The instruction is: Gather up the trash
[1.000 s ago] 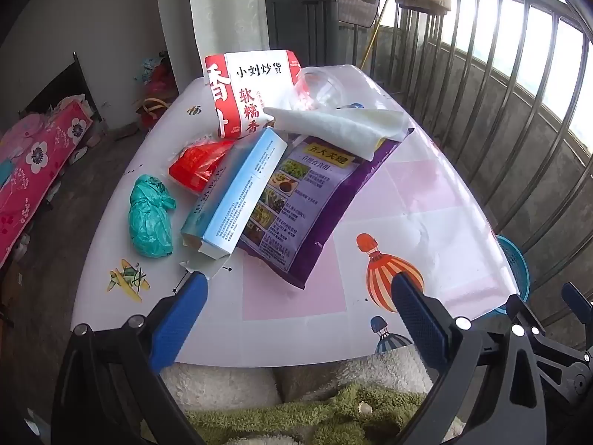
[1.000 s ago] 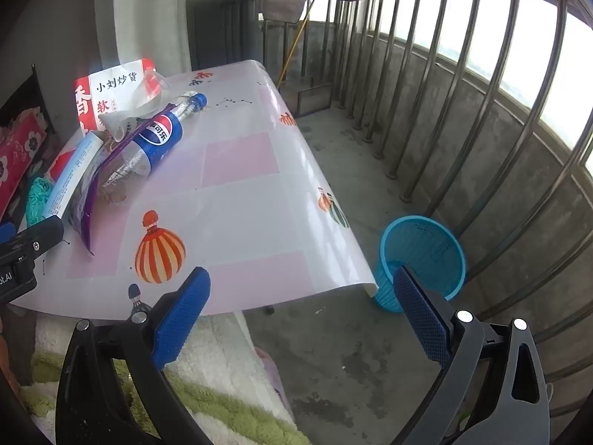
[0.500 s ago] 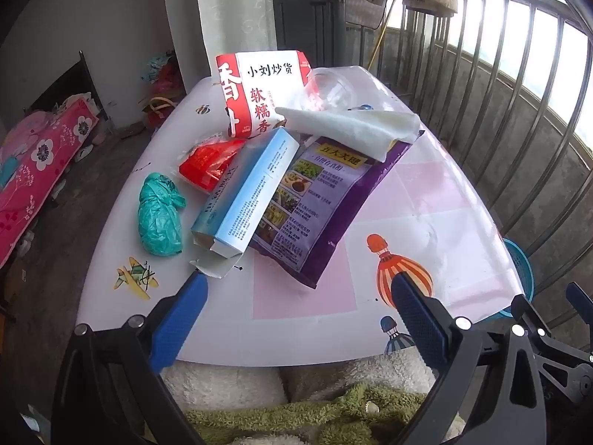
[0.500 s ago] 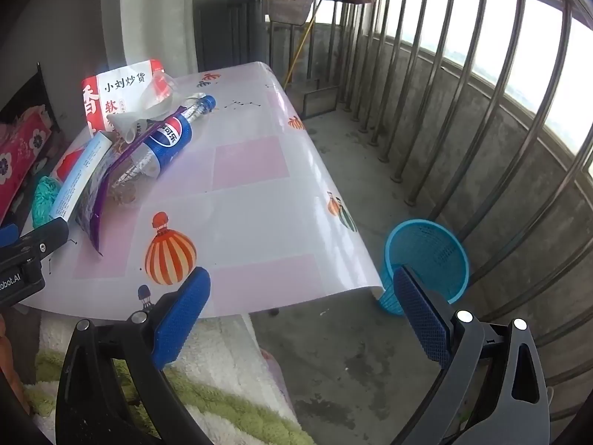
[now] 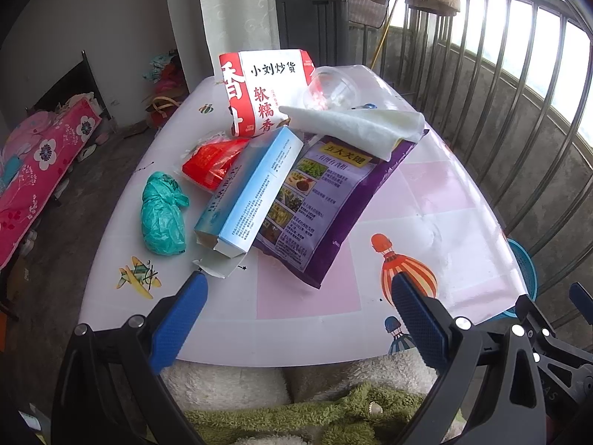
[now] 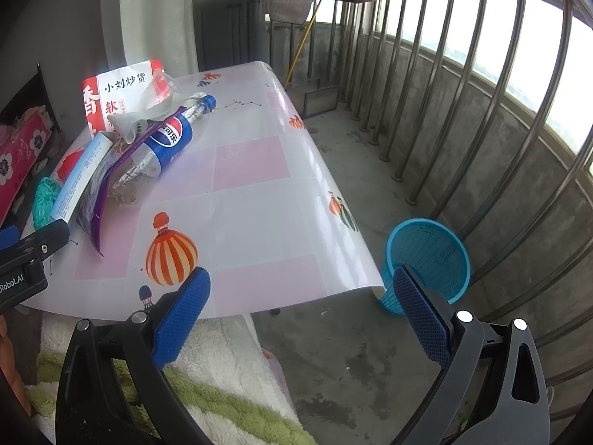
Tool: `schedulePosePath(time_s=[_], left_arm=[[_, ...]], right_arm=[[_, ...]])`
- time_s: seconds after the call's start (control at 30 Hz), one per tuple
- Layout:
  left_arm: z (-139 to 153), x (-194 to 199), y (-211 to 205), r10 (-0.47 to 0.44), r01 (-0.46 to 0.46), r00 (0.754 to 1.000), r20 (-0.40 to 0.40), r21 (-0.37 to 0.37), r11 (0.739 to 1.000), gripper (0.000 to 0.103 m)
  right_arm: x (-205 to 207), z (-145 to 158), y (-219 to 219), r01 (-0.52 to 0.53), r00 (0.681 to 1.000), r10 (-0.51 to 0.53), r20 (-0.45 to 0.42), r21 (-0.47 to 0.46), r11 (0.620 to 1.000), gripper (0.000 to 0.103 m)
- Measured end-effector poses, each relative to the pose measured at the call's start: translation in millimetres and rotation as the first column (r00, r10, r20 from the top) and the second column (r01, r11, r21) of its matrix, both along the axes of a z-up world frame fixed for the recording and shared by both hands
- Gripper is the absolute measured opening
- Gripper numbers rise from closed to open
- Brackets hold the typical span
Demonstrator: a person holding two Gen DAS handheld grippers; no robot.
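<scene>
Hovering wide apart before the light, stiff blue carton (image 5: pixel 249 193), the left hand-held gripper (image 5: pixel 296 311) should pinch its crushable open end.

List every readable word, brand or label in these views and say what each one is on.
"小刘炒货", "香", "软糯香": red-and-white snack bag.
"五大关键": heading on the purple pouch; its smaller print is too small to read.
"百事可乐" logo: Pepsi bottle, partly legible.
"Robot.AI": left gripper body, start cut off.
Blue box: print too small to read.
</scene>
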State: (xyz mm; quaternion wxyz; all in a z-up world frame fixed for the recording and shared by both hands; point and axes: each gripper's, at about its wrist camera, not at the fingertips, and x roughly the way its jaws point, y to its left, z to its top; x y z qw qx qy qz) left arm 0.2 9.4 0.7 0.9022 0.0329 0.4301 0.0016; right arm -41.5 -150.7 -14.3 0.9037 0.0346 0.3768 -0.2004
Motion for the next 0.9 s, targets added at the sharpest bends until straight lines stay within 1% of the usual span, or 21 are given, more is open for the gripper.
schedulePosePath(time_s=[0.9], left_arm=[[-2.0,0.4,1.9,0.004,-0.004,1.0,0.001,0.008,1.0,0.097]], right_arm=[[-0.7,-1.2,0.7,0.001,1.0,-0.001,-0.001,0.007,1.0,0.095]])
